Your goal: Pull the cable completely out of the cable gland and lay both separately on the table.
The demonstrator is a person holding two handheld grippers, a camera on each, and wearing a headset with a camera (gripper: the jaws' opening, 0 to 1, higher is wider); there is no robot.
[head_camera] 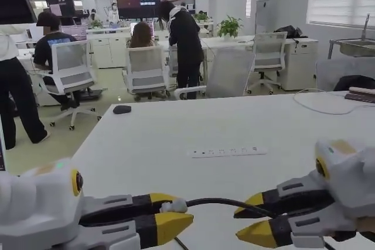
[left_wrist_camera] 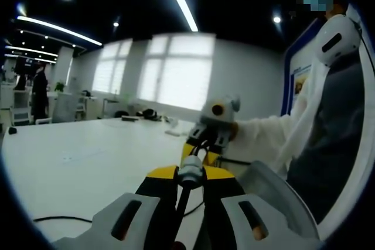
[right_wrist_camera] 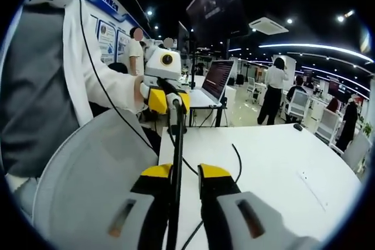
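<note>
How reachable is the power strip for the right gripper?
Probably not: the right gripper is shut on the cable, tethered to the left gripper; table toward the power strip looks free.

Black cable (head_camera: 225, 202) (gently arched) runs into the whitish cable gland (head_camera: 173, 205).

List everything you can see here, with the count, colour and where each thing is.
cable: one, black, strung between the two tools
cable gland: one, pale grey, in the left tool's jaws
power strip: one, white, mid-table
small flat object: one, dark, far left table edge
table: one, white, foreground
office chairs: several, white, behind the table
left tool: one, yellow-tipped, shut on the cable gland
right tool: one, yellow-tipped, cable between its jaws
</note>
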